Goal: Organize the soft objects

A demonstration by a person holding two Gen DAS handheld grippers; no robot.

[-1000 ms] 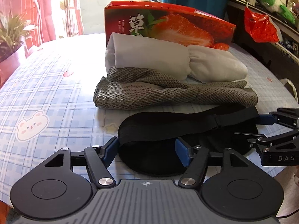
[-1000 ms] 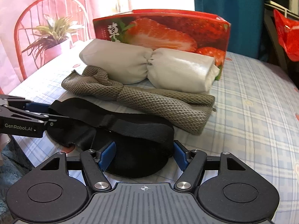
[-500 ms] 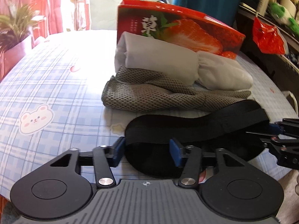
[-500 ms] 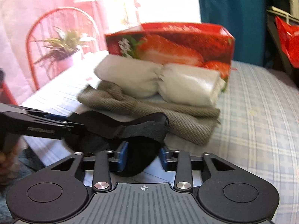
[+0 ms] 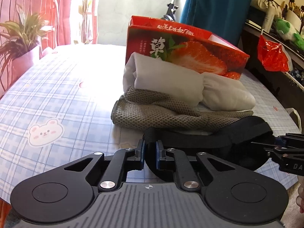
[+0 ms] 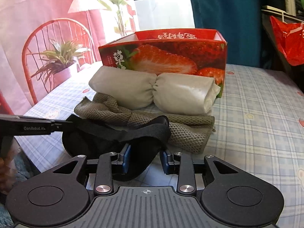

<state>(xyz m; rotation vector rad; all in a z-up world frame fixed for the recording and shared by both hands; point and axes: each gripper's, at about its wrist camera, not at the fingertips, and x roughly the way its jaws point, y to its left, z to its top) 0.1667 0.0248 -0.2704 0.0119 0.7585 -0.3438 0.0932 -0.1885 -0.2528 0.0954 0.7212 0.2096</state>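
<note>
A black eye mask (image 5: 199, 142) with its strap lies along the table's near edge, its ends bunched and raised a little. My left gripper (image 5: 150, 148) pinches the mask's left end, its jaws closing on the fabric. The mask's right end sits between the blue pads of my right gripper (image 6: 146, 156), whose jaws are opening slightly. Each gripper shows in the other's view: right gripper (image 5: 273, 144), left gripper (image 6: 62, 122). Behind the mask (image 6: 95, 142) lie a folded grey knit cloth (image 5: 161, 114) and a rolled white cloth (image 5: 167, 79).
An open red strawberry box (image 5: 190, 53) stands behind the cloths on the blue checked tablecloth (image 5: 57, 95). A potted plant (image 5: 20, 43) and a red chair (image 6: 57, 38) are at the left. A red bag (image 5: 271, 55) hangs by dark shelves at the right.
Both grippers went from wide open around the flat mask to closed on its two ends. The mask is now bunched and slightly lifted.
</note>
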